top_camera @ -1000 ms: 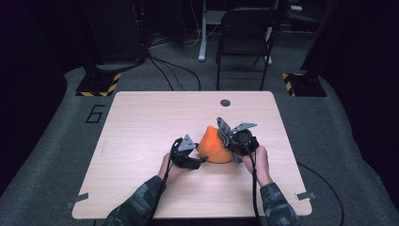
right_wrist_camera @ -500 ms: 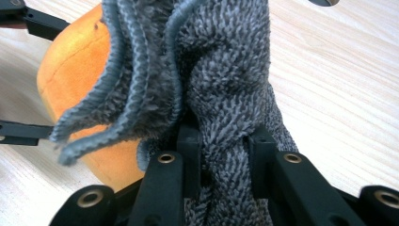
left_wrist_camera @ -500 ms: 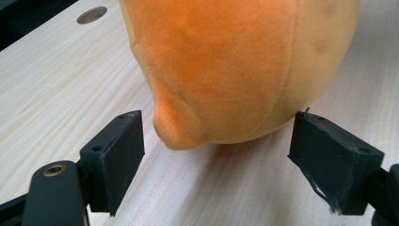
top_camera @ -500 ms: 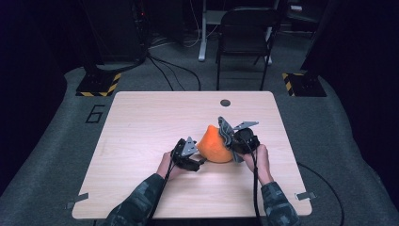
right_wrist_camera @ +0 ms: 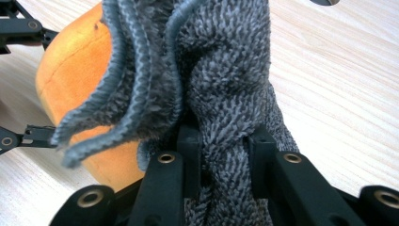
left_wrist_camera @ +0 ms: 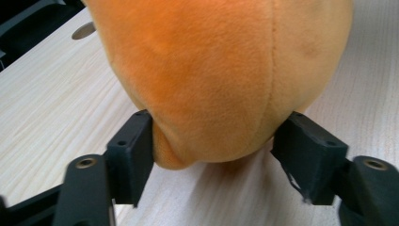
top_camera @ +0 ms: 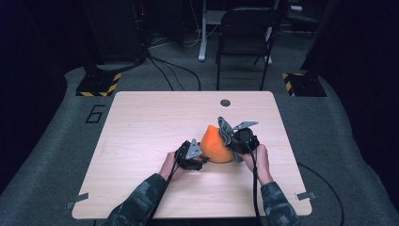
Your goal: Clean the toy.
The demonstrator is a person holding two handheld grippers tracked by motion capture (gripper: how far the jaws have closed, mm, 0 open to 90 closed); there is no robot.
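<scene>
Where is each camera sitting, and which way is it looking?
High view: above the person's side, looking forward and down at the table; both forearms, the left gripper and right gripper show.
Left gripper view: rides the left gripper, looking along its black jaws, which have just been closing around the orange plush toy.
Right gripper view: rides the right gripper, facing the grey cloth its jaws pinch.
Shared: all three views show the toy.

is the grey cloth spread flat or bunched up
Bunched up: the grey cloth stands in folds against the orange plush toy, its gathered end clamped between the shut jaws of the right tongs.
</scene>
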